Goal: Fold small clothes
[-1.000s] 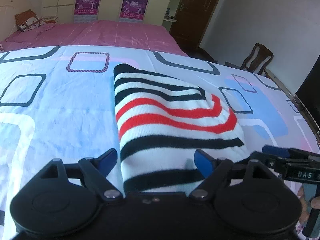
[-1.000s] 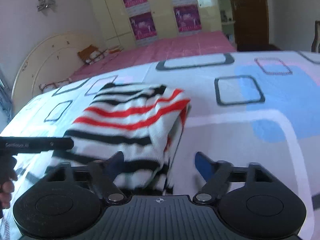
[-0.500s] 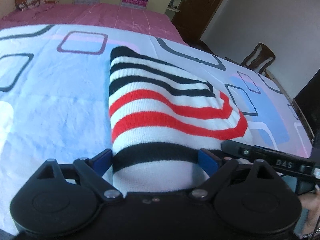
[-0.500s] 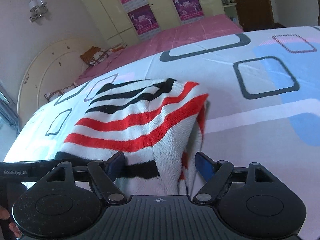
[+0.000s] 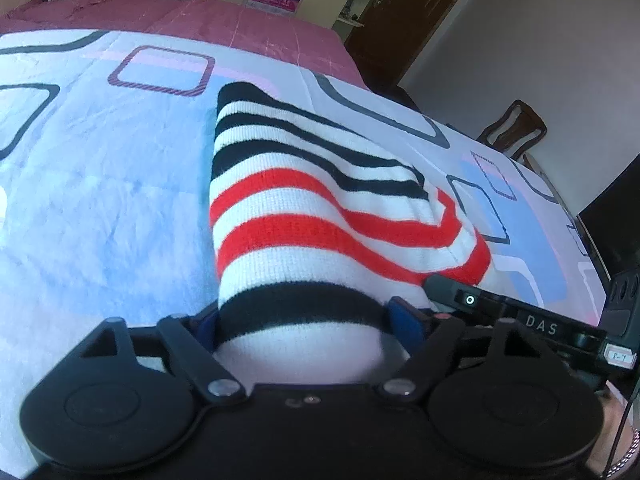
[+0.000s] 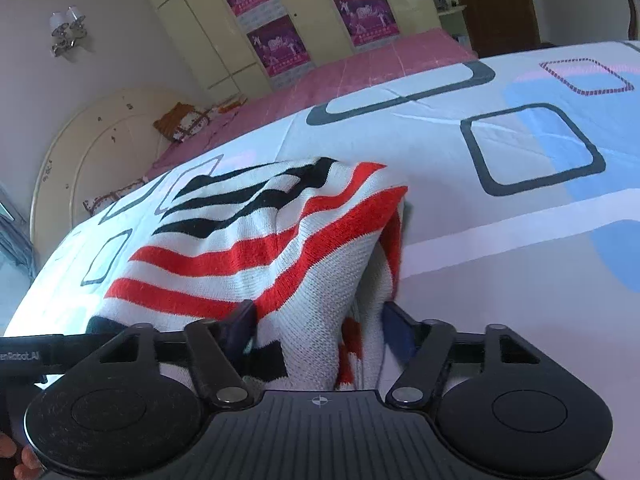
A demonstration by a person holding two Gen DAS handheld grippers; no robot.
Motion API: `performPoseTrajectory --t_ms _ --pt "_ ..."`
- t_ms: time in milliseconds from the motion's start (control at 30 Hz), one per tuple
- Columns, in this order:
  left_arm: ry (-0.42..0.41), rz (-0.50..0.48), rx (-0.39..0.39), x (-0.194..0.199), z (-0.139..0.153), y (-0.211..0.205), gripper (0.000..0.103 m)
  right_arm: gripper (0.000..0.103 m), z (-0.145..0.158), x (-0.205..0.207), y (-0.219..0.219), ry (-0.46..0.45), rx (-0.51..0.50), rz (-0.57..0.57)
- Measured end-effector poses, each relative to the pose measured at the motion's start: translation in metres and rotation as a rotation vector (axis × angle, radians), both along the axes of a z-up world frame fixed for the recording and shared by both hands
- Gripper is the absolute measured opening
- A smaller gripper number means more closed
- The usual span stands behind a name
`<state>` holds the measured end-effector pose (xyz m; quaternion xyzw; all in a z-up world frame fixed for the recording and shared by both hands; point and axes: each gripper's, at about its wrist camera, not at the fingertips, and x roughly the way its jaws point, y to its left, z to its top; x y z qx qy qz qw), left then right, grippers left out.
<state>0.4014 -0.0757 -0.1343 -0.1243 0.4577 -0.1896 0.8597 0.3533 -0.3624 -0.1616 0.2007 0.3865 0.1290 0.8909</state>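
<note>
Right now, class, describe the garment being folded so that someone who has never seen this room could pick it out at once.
Find the bed's pale blue sheet printed with rounded squares. On it lies a knitted striped garment, its near edge between the left tongs and the right tongs. It alone carries black and red bands on white.

The near end of the striped sweater [image 5: 304, 216] disappears behind my left gripper [image 5: 306, 322], and its folded edge hides the blue pads. In the right view, cloth bunches between my right gripper [image 6: 320, 328] fingers; I can't tell whether either gripper actually pinches it
</note>
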Motion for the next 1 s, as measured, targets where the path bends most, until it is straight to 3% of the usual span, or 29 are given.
performPoseTrajectory --t_ms 67,133,333,567,800,1000 --pt "-0.013 0.006 0.007 -0.002 0.002 -0.002 0.075 0.058 0.001 -0.001 0.002 0.012 0.013 -0.008" --pt "-0.024 0.016 0.01 -0.004 0.004 -0.003 0.071 0.043 0.005 -0.001 0.004 0.019 0.041 -0.005" --pt "-0.056 0.03 -0.003 -0.009 0.016 0.003 0.049 0.038 0.016 -0.006 -0.002 0.003 0.118 0.002" --pt "-0.076 0.036 -0.031 -0.021 0.043 0.02 0.046 0.037 0.047 -0.019 0.016 -0.029 0.173 0.023" --pt "-0.117 0.049 -0.031 -0.041 0.071 0.08 0.046 0.037 0.076 -0.033 0.088 -0.076 0.183 0.061" --pt "-0.146 0.059 -0.05 -0.054 0.082 0.176 0.046 0.037 0.091 -0.043 0.19 -0.102 0.174 0.065"
